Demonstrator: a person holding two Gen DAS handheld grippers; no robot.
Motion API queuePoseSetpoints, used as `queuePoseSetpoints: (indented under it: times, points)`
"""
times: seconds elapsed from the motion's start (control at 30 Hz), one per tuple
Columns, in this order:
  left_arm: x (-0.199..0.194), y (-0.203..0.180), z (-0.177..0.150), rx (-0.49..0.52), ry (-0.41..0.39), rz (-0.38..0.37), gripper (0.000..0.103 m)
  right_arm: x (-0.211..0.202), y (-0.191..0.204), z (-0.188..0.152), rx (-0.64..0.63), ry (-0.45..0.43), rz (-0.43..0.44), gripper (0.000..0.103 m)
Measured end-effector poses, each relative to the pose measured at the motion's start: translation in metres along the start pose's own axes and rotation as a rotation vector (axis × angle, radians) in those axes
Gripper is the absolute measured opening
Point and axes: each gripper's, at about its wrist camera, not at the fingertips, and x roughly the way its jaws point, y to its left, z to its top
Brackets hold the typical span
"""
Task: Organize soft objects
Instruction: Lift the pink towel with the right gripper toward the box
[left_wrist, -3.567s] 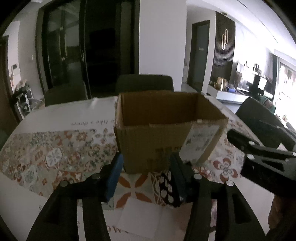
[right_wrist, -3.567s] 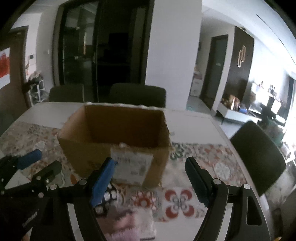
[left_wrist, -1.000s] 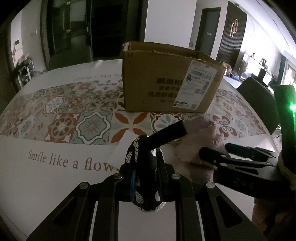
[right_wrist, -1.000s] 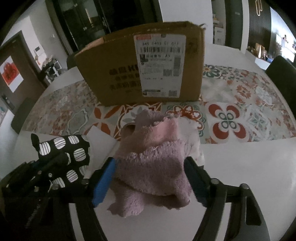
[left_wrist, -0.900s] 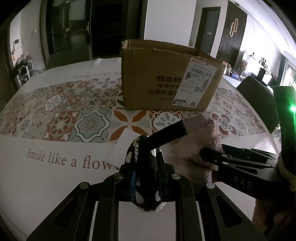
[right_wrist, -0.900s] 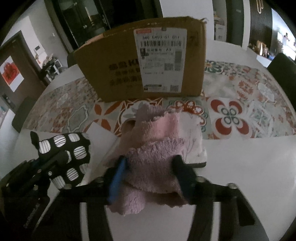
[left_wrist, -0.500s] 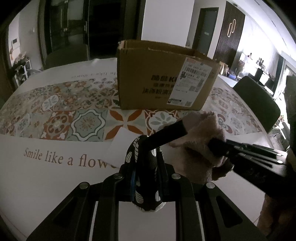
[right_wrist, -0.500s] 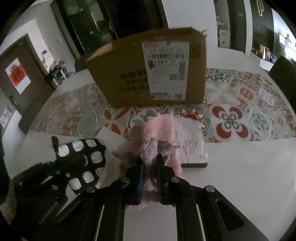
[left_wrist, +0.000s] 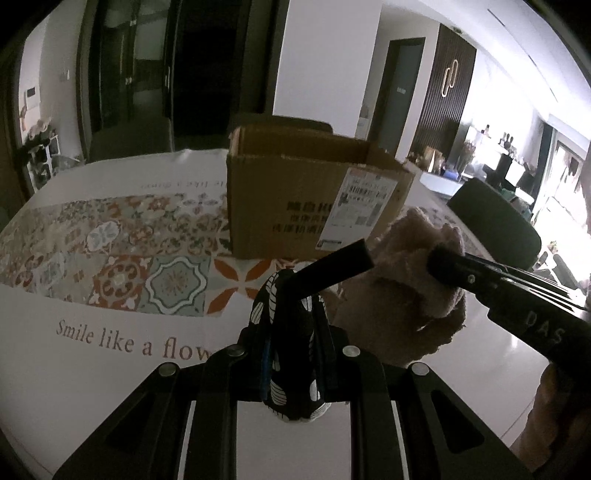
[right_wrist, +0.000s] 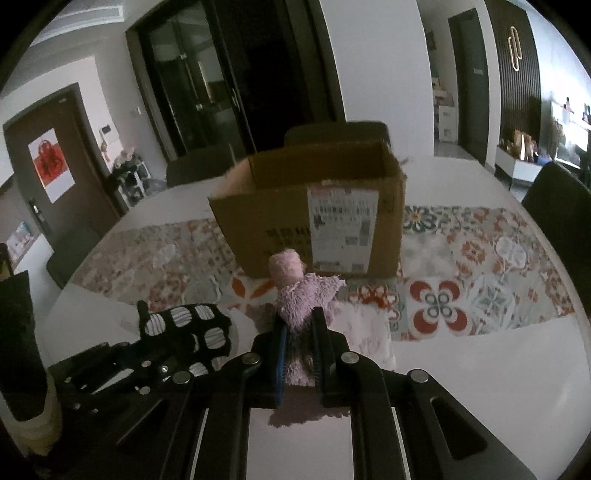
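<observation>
Cloth fills both tools: the left gripper (left_wrist: 291, 354) pinches a black spotted pouch (left_wrist: 290, 325) at lower centre, the right gripper (right_wrist: 299, 354) squeezes a pink towel (right_wrist: 303, 295). Both look light and floppy, best held mid-bunch. A cardboard box (right_wrist: 317, 214) stands open behind.

Left claw (left_wrist: 291, 354) clamps black patterned cloth (left_wrist: 290, 332) before cardboard box (left_wrist: 295, 210).

Open-topped cardboard box (right_wrist: 317, 221) stands ahead on the table (right_wrist: 498, 369), its near wall blocking a level approach
</observation>
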Motion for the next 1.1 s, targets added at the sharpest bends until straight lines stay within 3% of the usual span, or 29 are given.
queuePoseSetpoints:
  times: [1.1]
  points:
    - [-0.034,-0.01,0.114,0.065,-0.204,-0.003,0.019,-0.046,0.017,0.101,-0.063,-0.245,0.019,0.013]
